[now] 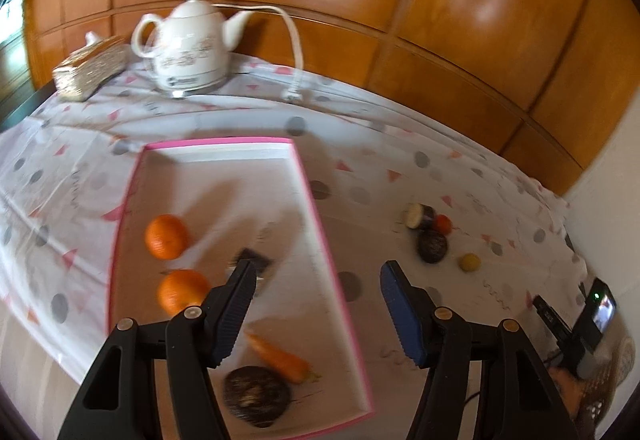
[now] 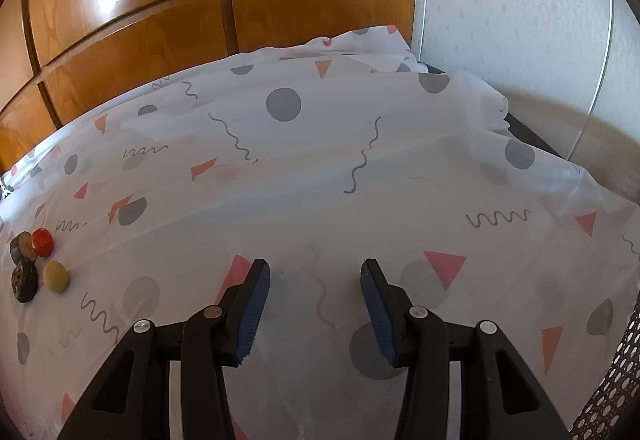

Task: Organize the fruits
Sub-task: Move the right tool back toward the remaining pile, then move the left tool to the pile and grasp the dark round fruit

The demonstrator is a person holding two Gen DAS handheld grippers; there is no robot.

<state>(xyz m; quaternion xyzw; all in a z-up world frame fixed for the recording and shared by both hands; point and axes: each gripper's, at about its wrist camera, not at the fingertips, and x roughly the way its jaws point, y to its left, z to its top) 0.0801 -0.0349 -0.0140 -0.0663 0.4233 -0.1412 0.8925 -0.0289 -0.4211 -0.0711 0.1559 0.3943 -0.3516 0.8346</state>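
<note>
Left wrist: 2 oranges point(image 1: 167, 236), 1 carrot point(image 1: 280, 357).

We are seeing two orange mandarins point(image 1: 167, 236) in a pink-rimmed white tray point(image 1: 320, 224), a white tablecloth point(image 2: 320, 176) showing grey dots, pink triangles and squiggles, and blue-padded black grippers point(image 2: 314, 274).

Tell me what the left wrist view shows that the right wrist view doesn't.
Only the left wrist view shows the pink-rimmed tray holding two oranges, a carrot and a dark round fruit, plus the white teapot and tissue box behind it. Only the right wrist view shows the white wall past the table's far corner. Both share the patterned tablecloth and the loose cluster of small fruits, red, yellow and dark, still outside the tray. Both the left gripper and the right gripper have open, empty jaws.
</note>
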